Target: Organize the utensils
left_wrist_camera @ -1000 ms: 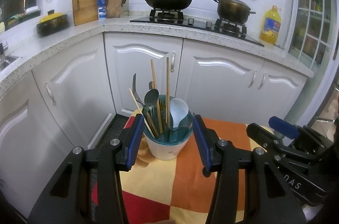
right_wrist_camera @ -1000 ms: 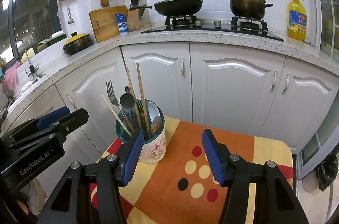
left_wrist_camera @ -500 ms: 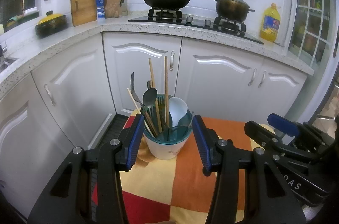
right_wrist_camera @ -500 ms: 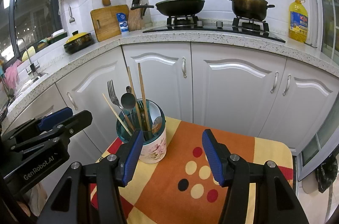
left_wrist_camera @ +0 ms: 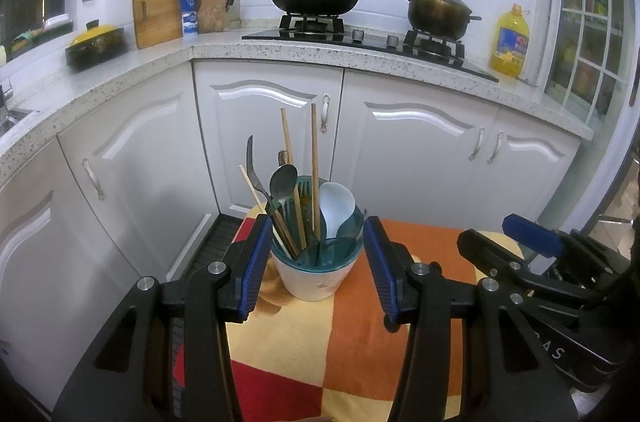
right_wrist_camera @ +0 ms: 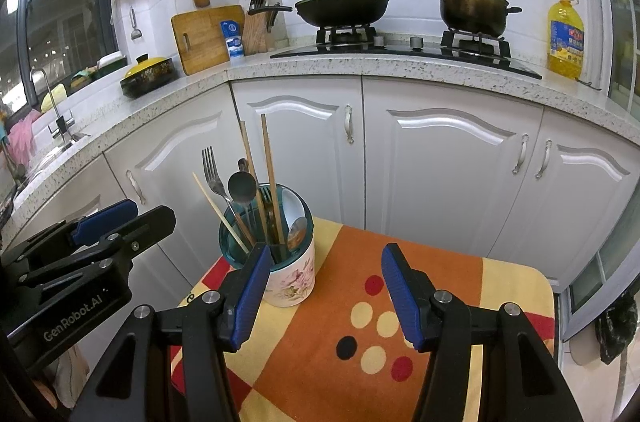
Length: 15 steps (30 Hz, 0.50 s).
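Broadly, white cabinets (right_wrist_camera: 440, 158) under a speckled counter (right_wrist_camera: 360, 64) filled the background, with a lidded wok (right_wrist_camera: 342, 7) and a lidded pot (right_wrist_camera: 472, 7) on the stove and a yellow oil bottle (right_wrist_camera: 565, 36) at the counter's right end. Nearer the cameras stood a small table covered by an orange, yellow and red cloth (right_wrist_camera: 400, 302) with dots. At the cloth's far left corner stood a white flowered cup (right_wrist_camera: 292, 276) with a teal insert, upright, holding the utensils: two long wooden chopsticks (right_wrist_camera: 267, 162), a pale thinner stick leaning left, a metal fork (right_wrist_camera: 212, 168), a dark metal spoon (right_wrist_camera: 242, 186) and a white ladle-like spoon (left_wrist_camera: 338, 204). The left gripper (left_wrist_camera: 316, 262) hung with its blue pads spread on either side of the cup; in its own view the pads appeared beside the cup's rim, and whether they touched it could not be told. The right gripper (right_wrist_camera: 324, 296) hung to the right of the cup over bare cloth, its blue pads spread with nothing between them, its left pad just in front of the cup's near side.
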Each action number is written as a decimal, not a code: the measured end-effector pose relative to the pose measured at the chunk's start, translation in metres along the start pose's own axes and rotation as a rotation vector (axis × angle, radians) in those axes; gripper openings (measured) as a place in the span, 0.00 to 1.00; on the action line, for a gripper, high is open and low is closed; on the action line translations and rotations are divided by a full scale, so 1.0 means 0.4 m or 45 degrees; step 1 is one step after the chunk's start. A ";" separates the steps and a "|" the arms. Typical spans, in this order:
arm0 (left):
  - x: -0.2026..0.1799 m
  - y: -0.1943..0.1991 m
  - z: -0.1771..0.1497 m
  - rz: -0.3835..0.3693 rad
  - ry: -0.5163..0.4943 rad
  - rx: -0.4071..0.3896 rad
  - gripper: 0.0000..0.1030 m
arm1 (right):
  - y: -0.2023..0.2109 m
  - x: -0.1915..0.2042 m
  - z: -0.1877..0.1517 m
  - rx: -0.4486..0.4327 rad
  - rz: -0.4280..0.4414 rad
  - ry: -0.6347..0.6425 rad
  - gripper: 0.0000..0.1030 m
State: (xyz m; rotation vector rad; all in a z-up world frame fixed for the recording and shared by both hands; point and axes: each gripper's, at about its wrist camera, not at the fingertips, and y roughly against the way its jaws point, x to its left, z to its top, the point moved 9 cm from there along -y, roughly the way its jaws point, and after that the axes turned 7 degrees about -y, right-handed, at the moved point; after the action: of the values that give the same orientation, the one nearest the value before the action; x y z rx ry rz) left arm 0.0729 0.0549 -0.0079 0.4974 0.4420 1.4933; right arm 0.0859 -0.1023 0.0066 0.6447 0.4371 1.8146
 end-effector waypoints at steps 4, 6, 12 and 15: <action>0.001 0.000 0.001 -0.001 -0.001 0.001 0.45 | -0.002 0.001 -0.001 0.003 0.002 -0.001 0.54; 0.000 0.000 0.000 -0.001 0.000 0.003 0.45 | -0.005 0.004 -0.003 0.005 0.001 0.004 0.54; 0.003 -0.004 -0.009 -0.001 0.006 0.006 0.45 | -0.014 0.010 -0.006 0.015 0.004 0.011 0.54; 0.010 -0.011 -0.013 -0.002 0.011 0.010 0.45 | -0.018 0.011 -0.007 0.019 0.005 0.013 0.54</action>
State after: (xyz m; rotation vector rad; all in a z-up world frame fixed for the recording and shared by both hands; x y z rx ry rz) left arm 0.0739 0.0592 -0.0145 0.4964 0.4552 1.4933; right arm 0.0883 -0.0958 0.0012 0.6472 0.4569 1.8208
